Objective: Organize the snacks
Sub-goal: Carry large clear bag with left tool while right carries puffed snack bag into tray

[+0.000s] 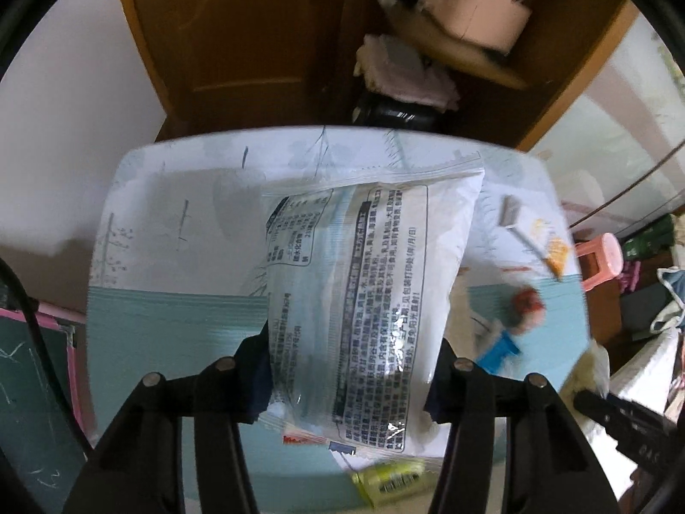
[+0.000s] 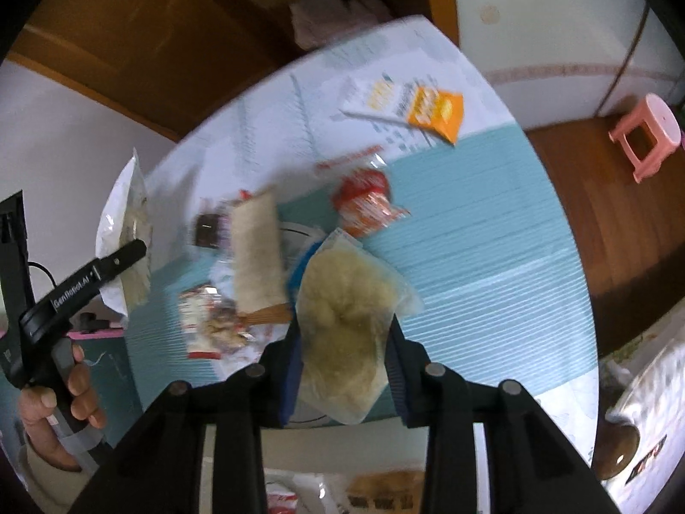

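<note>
- The person's left hand point(image 2: 60, 402) wraps around the handle of the left gripper point(image 1: 349, 385), which tilts steeply down over the table point(image 1: 171, 325).
- Its fingers point(image 1: 257, 381) press on both sides of a white snack bag point(image 1: 364, 282) with printed text, and the bag hangs above the table.
- The right gripper point(image 2: 344, 381) also points steeply down; its narrow fingers point(image 2: 291, 381) clamp a clear bag of pale yellow snack point(image 2: 351, 317), lifted off the table.
- Further away on the table lie a red packet point(image 2: 364, 203) and an orange packet point(image 2: 436, 113).
- A pink stool point(image 2: 646, 137) stands on the floor at the right.
</note>
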`<state>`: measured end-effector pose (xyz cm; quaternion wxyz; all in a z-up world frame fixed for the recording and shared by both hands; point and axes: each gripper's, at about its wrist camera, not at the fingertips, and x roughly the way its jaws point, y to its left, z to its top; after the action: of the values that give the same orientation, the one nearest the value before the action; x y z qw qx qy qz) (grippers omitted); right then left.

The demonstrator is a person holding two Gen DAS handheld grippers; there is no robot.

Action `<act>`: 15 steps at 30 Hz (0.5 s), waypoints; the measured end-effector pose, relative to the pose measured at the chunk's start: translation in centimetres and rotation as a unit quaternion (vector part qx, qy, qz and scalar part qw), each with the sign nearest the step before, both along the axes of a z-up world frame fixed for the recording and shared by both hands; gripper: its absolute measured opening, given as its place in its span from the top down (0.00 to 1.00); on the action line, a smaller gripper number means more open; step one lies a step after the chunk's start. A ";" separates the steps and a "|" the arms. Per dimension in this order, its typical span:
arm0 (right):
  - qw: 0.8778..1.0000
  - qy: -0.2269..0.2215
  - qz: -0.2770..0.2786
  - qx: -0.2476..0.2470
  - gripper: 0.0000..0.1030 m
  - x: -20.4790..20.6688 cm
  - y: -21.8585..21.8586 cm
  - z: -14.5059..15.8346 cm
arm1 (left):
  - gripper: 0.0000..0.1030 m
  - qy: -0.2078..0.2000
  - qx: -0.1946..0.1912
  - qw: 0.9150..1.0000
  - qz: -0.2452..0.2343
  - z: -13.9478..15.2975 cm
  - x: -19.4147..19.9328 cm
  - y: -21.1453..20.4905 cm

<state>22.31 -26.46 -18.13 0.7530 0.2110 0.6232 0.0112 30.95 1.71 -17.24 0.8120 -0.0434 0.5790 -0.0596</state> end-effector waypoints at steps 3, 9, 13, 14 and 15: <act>0.999 -0.033 0.011 0.005 0.67 -0.9 0.3 2.7 | 0.49 -0.027 -0.015 0.999 -0.017 4.1 -3.1 0.1; 0.992 -0.113 0.047 0.012 0.67 -3.9 2.0 9.2 | 0.49 -0.072 -0.032 0.996 -0.044 11.0 -10.6 -0.8; 0.985 -0.153 0.072 0.016 0.67 -6.8 2.8 12.4 | 0.49 -0.097 -0.038 0.993 -0.048 13.9 -15.7 -1.0; 0.984 -0.159 0.077 0.016 0.67 -7.5 3.0 13.0 | 0.48 -0.100 -0.042 0.993 -0.047 14.4 -16.9 -0.9; 0.983 -0.164 0.081 0.016 0.67 -8.2 3.1 13.5 | 0.48 -0.104 -0.046 0.993 -0.044 15.0 -18.6 -0.8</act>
<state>14.11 -23.38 -4.59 0.8382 0.1668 0.5060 0.1164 12.39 0.88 -2.29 0.8616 -0.0484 0.4894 -0.1257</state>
